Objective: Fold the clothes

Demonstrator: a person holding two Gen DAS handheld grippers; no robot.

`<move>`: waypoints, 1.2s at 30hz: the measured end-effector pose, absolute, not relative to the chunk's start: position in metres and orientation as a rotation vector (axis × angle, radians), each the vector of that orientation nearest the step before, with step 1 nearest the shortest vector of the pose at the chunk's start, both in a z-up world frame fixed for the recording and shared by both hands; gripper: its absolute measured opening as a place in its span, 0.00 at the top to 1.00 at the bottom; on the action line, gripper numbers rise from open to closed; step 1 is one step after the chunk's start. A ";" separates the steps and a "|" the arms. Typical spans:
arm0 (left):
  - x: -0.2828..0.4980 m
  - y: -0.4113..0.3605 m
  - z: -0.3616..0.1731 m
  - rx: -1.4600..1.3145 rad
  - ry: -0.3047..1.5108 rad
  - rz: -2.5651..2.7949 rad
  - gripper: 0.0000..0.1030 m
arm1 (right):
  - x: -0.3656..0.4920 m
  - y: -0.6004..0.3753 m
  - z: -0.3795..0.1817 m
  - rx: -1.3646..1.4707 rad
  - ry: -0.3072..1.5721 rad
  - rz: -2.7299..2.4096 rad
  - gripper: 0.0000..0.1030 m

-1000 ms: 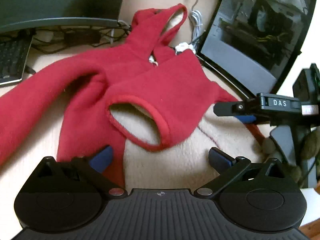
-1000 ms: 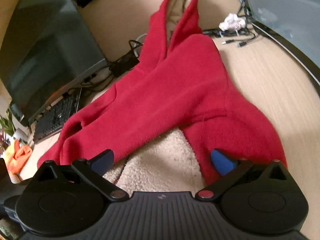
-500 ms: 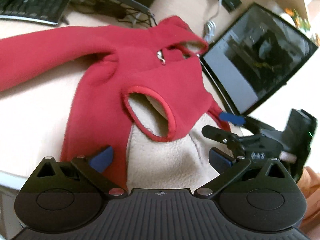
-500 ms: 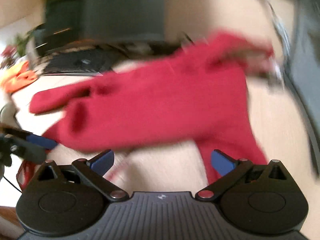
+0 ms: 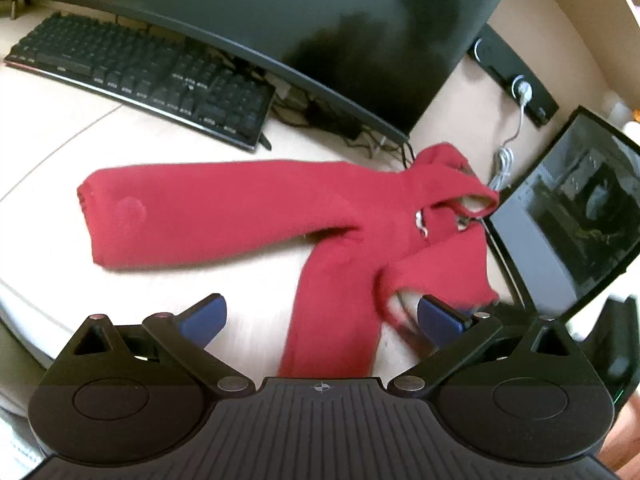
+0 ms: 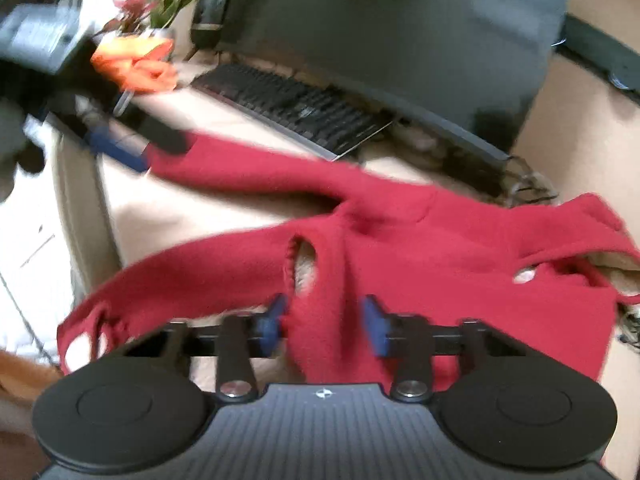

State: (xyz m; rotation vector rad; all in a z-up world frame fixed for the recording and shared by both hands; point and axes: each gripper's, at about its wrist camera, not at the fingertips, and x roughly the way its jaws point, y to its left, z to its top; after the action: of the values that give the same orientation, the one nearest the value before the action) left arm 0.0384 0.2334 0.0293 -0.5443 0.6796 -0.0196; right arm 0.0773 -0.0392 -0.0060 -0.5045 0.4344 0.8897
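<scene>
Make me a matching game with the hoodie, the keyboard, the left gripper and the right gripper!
Things:
1. red hoodie
2. keyboard
3. left gripper
4. right gripper

States:
A. closing on red fabric
B. open, holding nothing
C. lying spread on the desk
D. black, beneath the big monitor

Pairs: 1-C, 2-D, 3-B, 4-A

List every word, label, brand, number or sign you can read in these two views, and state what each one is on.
No readable text in either view.
Keyboard: key legends too small and blurred to read.
Left gripper body: only a small round crosshair mark, no letters.
Right gripper body: a similar mark, blurred.
Red hoodie: no print visible.
</scene>
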 end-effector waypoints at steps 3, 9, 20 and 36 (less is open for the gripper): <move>0.040 0.231 0.025 -0.552 0.689 -0.025 0.00 | 0.102 -0.078 0.031 -0.414 0.339 0.684 0.80; 0.043 0.232 0.019 -0.577 0.682 -0.017 0.00 | 0.126 -0.173 0.099 -0.446 0.045 0.052 0.82; 0.073 0.211 0.019 -0.517 0.719 -0.125 0.00 | 0.091 -0.141 0.054 -0.357 0.291 0.615 0.30; 0.064 0.213 0.017 -0.535 0.734 -0.075 0.00 | 0.069 -0.032 -0.037 -0.622 0.384 0.949 0.75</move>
State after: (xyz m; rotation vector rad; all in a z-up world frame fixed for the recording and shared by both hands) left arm 0.0640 0.2133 0.0165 -0.5352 0.7338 -0.0749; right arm 0.0688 -0.0319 -0.0375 -0.6224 0.3845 0.9489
